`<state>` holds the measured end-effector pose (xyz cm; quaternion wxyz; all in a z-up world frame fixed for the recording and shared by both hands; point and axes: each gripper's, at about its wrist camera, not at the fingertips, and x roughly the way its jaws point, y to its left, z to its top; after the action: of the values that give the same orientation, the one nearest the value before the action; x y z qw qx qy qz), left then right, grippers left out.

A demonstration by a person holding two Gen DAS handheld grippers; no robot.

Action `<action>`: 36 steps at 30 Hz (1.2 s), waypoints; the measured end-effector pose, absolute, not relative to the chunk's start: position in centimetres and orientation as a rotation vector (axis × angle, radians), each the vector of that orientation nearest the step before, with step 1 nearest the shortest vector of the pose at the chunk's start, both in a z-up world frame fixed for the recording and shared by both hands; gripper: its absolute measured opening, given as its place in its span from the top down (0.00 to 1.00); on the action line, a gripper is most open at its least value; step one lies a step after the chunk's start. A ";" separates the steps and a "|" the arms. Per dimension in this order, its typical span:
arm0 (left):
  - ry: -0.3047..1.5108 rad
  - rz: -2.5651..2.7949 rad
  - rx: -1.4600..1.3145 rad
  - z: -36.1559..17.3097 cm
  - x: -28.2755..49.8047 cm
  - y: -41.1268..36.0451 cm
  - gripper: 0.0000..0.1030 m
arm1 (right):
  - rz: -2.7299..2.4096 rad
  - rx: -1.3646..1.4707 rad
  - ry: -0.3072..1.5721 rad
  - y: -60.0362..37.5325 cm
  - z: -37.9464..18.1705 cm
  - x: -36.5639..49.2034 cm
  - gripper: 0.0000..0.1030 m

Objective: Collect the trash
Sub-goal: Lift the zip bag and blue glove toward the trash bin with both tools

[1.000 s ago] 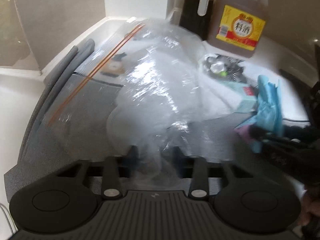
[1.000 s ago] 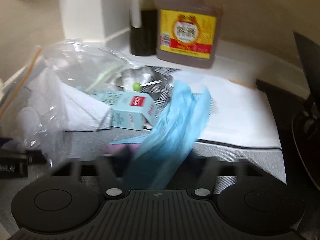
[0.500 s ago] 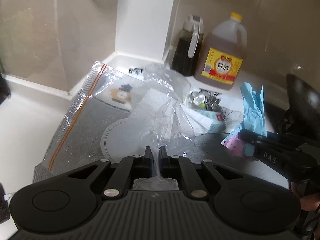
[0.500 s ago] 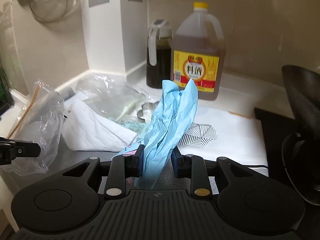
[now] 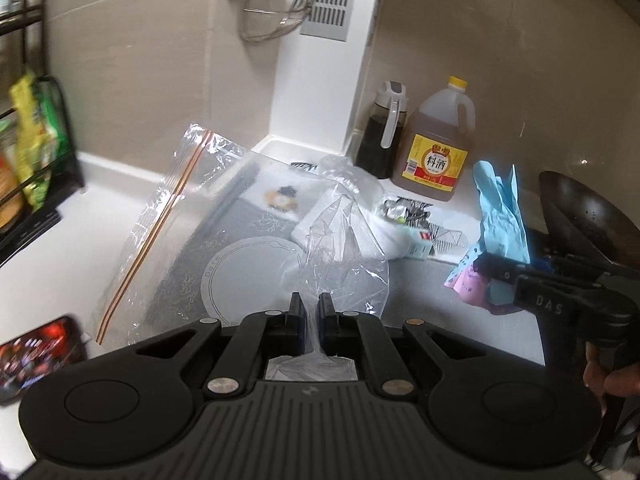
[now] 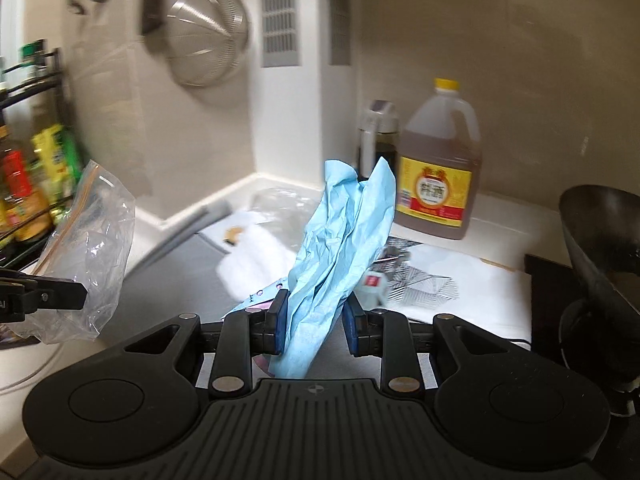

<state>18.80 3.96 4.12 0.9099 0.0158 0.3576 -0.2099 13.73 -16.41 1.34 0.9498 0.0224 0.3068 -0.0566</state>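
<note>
Left gripper (image 5: 311,322) raised, jaws nearly closed, pinching clear plastic bag (image 5: 344,256), right gripper (image 6: 311,320) at its 3 o'clock, clamped on blue glove (image 6: 340,248), fingers of the person's hand (image 5: 608,376) on its handle

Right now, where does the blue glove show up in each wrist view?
Left wrist view: blue glove at the right edge, sticking up from the right claw.
Right wrist view: centre of the picture, the glove clamped between the claw's fingers.
Shared landmark: the yellow-capped jug by the back wall.
</note>
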 end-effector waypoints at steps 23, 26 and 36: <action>0.868 -0.339 -0.008 3.4 6.4 12.5 0.94 | 0.224 0.037 0.794 -7.1 1.2 5.8 0.72; 0.886 -0.327 -0.010 3.0 5.9 12.8 0.94 | 0.239 0.033 0.810 -6.7 0.9 5.0 0.72; 0.954 -0.325 -0.024 1.1 5.0 12.9 0.94 | 0.261 0.014 0.876 -6.2 -0.6 4.0 0.72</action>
<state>4.99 12.92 1.06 0.8755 -0.0116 0.4571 -0.1559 4.04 -6.18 -0.62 0.8974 0.0065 0.4228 0.1262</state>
